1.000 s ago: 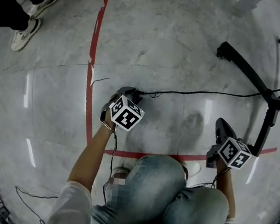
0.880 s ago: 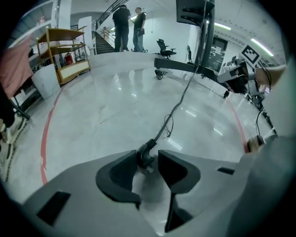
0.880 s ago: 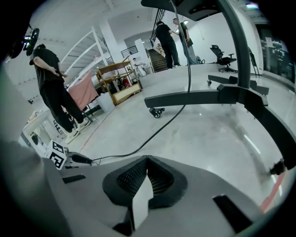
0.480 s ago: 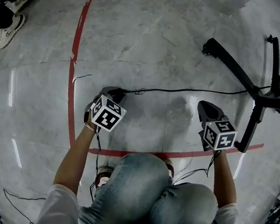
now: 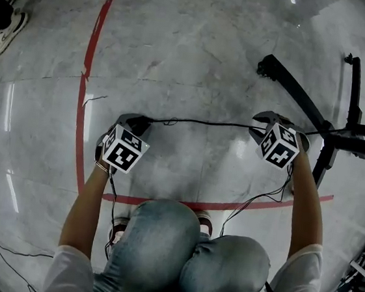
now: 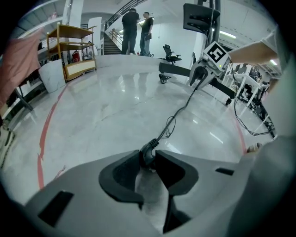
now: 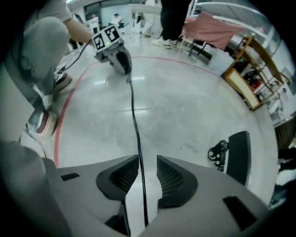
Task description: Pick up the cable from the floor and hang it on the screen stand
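Your left hand-held gripper (image 6: 148, 159) is clamped on the plug end of the cable (image 6: 178, 111). From there the cable stretches over the floor (image 5: 200, 46) to your right hand-held gripper (image 7: 148, 173). Its jaws have just been opening, and the cable runs loose through the gap between them.

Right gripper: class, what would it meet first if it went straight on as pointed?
Probably the cable, already between the tongs of the right gripper, which have just been opening; beyond it, the floor.
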`<state>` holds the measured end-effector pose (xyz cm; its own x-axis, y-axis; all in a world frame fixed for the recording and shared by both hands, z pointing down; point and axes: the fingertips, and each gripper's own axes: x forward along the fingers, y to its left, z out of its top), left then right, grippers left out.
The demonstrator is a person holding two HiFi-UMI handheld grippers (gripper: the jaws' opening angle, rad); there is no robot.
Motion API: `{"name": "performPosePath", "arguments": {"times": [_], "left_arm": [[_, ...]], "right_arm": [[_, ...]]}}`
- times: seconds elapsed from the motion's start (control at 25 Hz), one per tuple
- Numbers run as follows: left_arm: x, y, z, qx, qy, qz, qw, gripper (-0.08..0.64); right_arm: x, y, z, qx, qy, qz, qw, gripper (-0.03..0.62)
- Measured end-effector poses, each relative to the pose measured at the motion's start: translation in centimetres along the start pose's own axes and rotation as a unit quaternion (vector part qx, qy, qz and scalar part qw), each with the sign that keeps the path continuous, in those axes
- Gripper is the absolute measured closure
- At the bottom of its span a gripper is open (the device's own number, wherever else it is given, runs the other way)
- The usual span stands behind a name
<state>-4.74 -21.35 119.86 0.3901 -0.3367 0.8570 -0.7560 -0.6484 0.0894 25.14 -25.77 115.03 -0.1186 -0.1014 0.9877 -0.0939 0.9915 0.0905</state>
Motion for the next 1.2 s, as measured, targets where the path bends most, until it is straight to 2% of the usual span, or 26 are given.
{"name": "performPosePath", "arguments": {"times": [0.08, 0.2, 0.48, 0.6, 0.68, 0.76, 0.84, 0.92, 1.0, 1.04, 1.2], "left_arm": [[0.0, 0.1, -0.1, -0.005, 0.001, 0.003, 1.0, 0.448], [0.0, 0.0, -0.1, -0.01, 0.004, 0.001, 0.9999, 0.448], [0.0, 0.1, 0.0, -0.014, 0.002, 0.0, 0.9999, 0.448], [-0.1, 0.1, -0.1, -0.017, 0.004, -0.001, 0.9998, 0.448], [0.1, 0.1, 0.0, -0.028, 0.004, -0.002, 0.9996, 0.448], [-0.1, 0.1, 0.3, -0.056, -0.004, -0.008, 0.9984, 0.451], [-1.0, -0.3, 1.1, -0.095, -0.034, -0.017, 0.9948, 0.451], [-2.7, -0.7, 2.1, -0.142, -0.08, -0.033, 0.9861, 0.451], [-5.1, -1.0, 3.3, -0.178, -0.123, -0.052, 0.9748, 0.451], [-6.3, -1.1, 4.0, -0.185, -0.143, -0.058, 0.9706, 0.451], [-11.4, -1.9, 7.1, -0.178, -0.209, -0.078, 0.9584, 0.457]], "right_arm": [[1.3, 0.2, -1.0, -0.031, 0.042, 0.039, 0.998, 0.464], [2.4, 0.2, -2.6, -0.042, 0.078, 0.071, 0.994, 0.47], [2.5, -1.1, -5.6, -0.044, 0.12, 0.065, 0.99, 0.541], [2.5, -0.8, -5.3, -0.033, 0.113, 0.063, 0.991, 0.574], [2.0, -0.4, -4.6, -0.007, 0.094, 0.069, 0.993, 0.575], [1.2, -0.1, -3.3, 0.022, 0.06, 0.066, 0.996, 0.575], [-0.1, 0.2, -1.8, 0.047, 0.016, 0.056, 0.997, 0.575], [-1.9, 0.8, -0.3, 0.078, -0.035, 0.047, 0.995, 0.575], [-4.5, 1.1, 1.2, 0.118, -0.091, 0.036, 0.988, 0.575], [-5.9, 1.0, 1.9, 0.135, -0.119, 0.026, 0.983, 0.577], [-13.2, 0.4, 5.6, 0.177, -0.219, -0.031, 0.959, 0.577]]}}
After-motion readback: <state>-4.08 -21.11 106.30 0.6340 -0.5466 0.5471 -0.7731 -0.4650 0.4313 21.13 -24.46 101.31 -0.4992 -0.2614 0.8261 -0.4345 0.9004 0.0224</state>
